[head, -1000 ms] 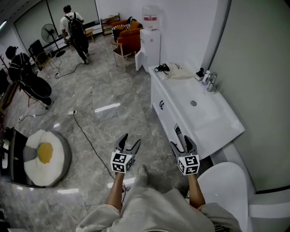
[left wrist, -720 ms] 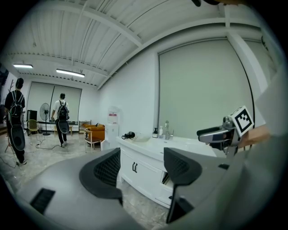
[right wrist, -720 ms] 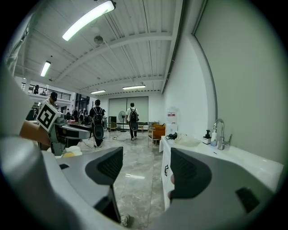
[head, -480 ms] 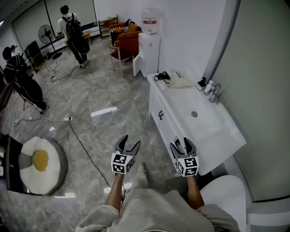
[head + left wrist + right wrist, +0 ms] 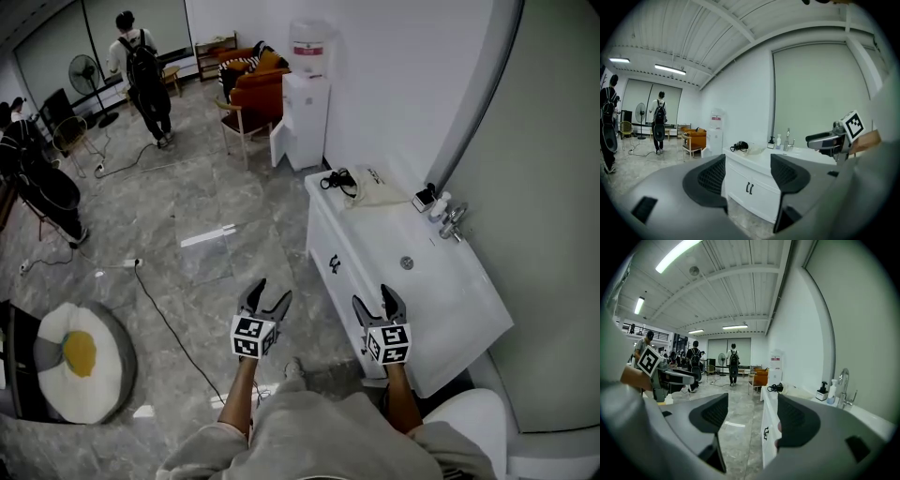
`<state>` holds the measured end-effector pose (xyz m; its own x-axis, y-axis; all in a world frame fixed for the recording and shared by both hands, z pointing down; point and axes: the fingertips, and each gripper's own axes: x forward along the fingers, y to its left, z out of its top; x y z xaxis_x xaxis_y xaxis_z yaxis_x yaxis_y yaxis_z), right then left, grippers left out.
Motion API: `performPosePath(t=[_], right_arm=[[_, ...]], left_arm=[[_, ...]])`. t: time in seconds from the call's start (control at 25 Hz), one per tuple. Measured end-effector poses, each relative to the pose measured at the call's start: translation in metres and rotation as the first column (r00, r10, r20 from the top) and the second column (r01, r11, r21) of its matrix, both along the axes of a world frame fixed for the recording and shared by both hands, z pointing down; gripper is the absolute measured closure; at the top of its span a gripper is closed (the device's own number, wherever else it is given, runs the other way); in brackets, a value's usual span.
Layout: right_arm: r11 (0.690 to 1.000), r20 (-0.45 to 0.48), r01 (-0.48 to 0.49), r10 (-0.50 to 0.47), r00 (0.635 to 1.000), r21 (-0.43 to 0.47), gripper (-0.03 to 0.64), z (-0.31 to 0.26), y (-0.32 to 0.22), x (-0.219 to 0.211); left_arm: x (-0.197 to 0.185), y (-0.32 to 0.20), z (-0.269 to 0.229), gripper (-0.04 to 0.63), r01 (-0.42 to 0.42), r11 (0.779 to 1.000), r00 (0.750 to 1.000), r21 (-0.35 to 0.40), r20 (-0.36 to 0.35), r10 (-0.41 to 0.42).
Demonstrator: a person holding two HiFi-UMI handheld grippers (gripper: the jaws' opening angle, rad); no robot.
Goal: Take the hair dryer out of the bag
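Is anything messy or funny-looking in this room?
A loose black cable snakes across the floor, easy to trip on. The water dispenser has its lower door hanging open. Otherwise nothing looks spilled or broken.

The left gripper (image 5: 748, 177) has its jaws apart, nothing between them. Beyond stands a white desk (image 5: 761, 161). At its far end a black hair dryer (image 5: 739, 146) lies next to a pale bag (image 5: 755, 150). The right gripper (image 5: 819, 140) hovers at right.
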<state>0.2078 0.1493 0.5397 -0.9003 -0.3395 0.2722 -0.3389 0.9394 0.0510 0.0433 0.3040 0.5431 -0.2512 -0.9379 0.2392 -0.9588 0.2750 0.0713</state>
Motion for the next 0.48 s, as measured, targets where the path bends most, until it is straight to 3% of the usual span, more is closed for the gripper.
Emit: performPosePath(t=[0.48], right_arm=[[0.999,-0.002,-0.036,0.036,0.999,0.015,0.304,-0.008,-0.072,-0.104]], left_arm=[[-0.110,-0.080,-0.011,0.316,-0.044,0.999,0.999,0.009,0.012,0.044]])
